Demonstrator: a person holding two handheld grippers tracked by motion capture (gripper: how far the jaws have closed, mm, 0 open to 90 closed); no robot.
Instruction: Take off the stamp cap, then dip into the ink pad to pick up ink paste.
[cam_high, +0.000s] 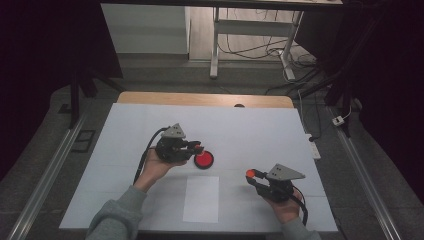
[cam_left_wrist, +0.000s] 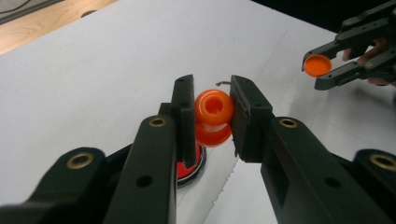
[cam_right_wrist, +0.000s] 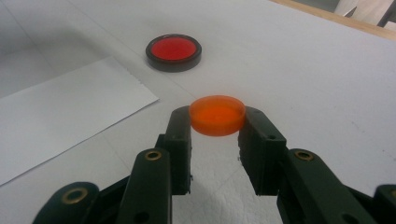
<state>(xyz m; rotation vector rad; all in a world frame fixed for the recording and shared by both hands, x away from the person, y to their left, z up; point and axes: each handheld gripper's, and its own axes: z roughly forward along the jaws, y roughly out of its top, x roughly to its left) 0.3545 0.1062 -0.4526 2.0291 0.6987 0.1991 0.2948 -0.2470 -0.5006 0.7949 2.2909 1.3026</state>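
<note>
High view: the left gripper hovers beside a round black-rimmed red dish on the white table.

Left gripper view: its jaws clamp a small orange plastic bottle.

Right gripper view: the right gripper pinches a flat orange plastic cap above the table.

The high view is dim, with near-black corners and sides, while the white desk takes a soft, even light from above and shows no hard glare. In the two gripper views the desk looks brighter and slightly grainy, and soft shadows fall under each tool. The nearest tool parts at the bottom edge are a little blurred.
</note>
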